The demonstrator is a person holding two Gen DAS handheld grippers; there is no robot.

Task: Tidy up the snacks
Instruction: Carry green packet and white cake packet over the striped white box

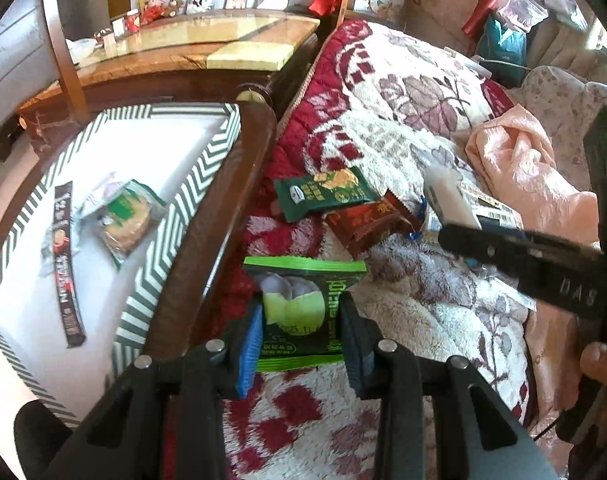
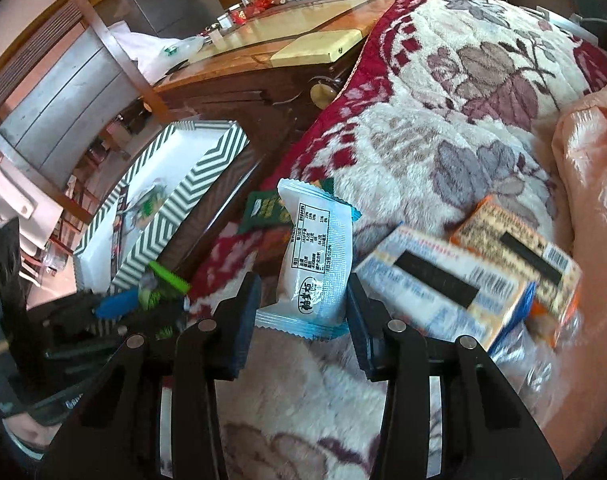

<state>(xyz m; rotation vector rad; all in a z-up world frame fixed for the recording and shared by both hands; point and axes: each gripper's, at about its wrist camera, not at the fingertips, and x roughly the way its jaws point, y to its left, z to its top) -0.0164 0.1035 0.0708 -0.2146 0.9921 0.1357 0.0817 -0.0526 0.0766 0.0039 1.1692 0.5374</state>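
A plush blanket (image 1: 403, 128) in cream with dark red borders and mauve flowers covers the bed under both my tools, and a peach cloth (image 1: 523, 172) is bunched on it at the right. Beside the bed, past a dark wooden rail (image 1: 223, 208), stands a box (image 1: 175, 216) with green and white zigzag walls and a white floor; inside it lie a long dark stick sachet (image 1: 68, 264) and a round biscuit in a clear wrapper (image 1: 125, 218), near each other. Two cartons lie on the blanket to my right, a blue and white one (image 2: 443, 280) and an orange one (image 2: 519, 248) just behind it, touching. Ahead of my left gripper (image 1: 301, 316) a dark green packet (image 1: 323, 194) overlaps a brown packet (image 1: 367, 224). My left gripper points steeply down and pinches a bright green packet (image 1: 299, 312) printed with a pale green fruit, pads pressed on its two sides, the packet raised above the blanket near the rail. My right gripper (image 2: 303, 300) also points steeply down and pinches a white packet with pale blue crimped ends (image 2: 317, 256), its printed nutrition table facing up; the packet stands up between the pads above the blanket, in front of the green and brown packets. A bit of my hand (image 1: 599, 364) shows at the right gripper's handle.
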